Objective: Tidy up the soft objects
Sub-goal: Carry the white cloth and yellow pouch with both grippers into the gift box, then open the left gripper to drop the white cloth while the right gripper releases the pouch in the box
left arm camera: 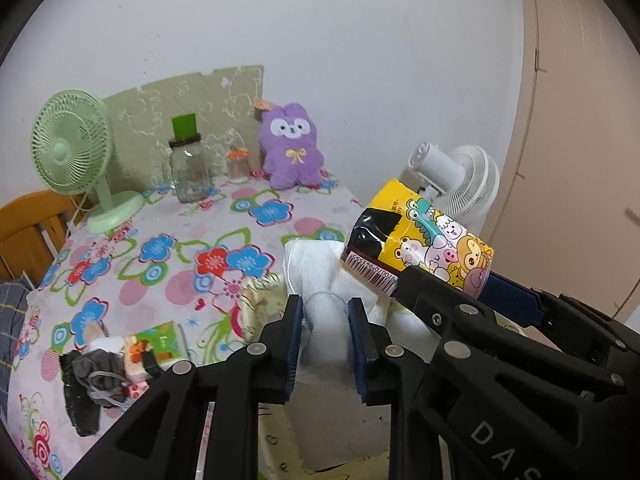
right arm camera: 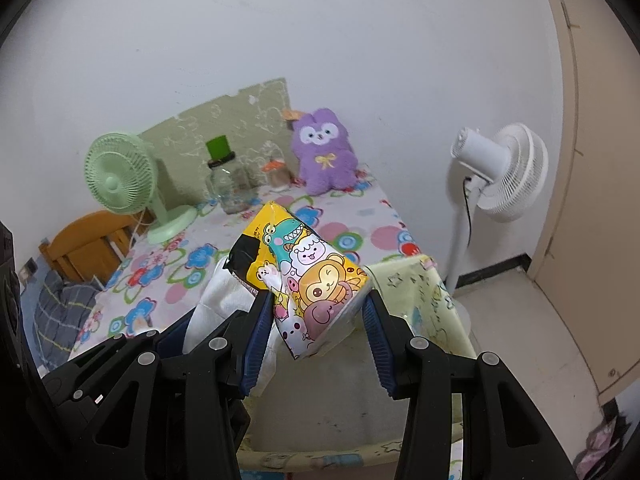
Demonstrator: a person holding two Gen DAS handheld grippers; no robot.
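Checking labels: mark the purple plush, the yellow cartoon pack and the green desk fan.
purple plush (left arm camera: 291, 148), left wrist view, belly.
yellow cartoon pack (right arm camera: 316, 276), right wrist view, printed front.
green desk fan (left arm camera: 70, 142), left wrist view, grille.

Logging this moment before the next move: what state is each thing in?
Left gripper: shut on white cloth.
Right gripper: shut on yellow cartoon packet.
Purple plush toy: upright against wall.
Glass jar: lidded, upright.
Green fan: standing on table.

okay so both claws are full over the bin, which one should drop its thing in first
Probably right: the right claw holds the yellow tissue pack directly above the fabric bin, above the left claw's white cloth.
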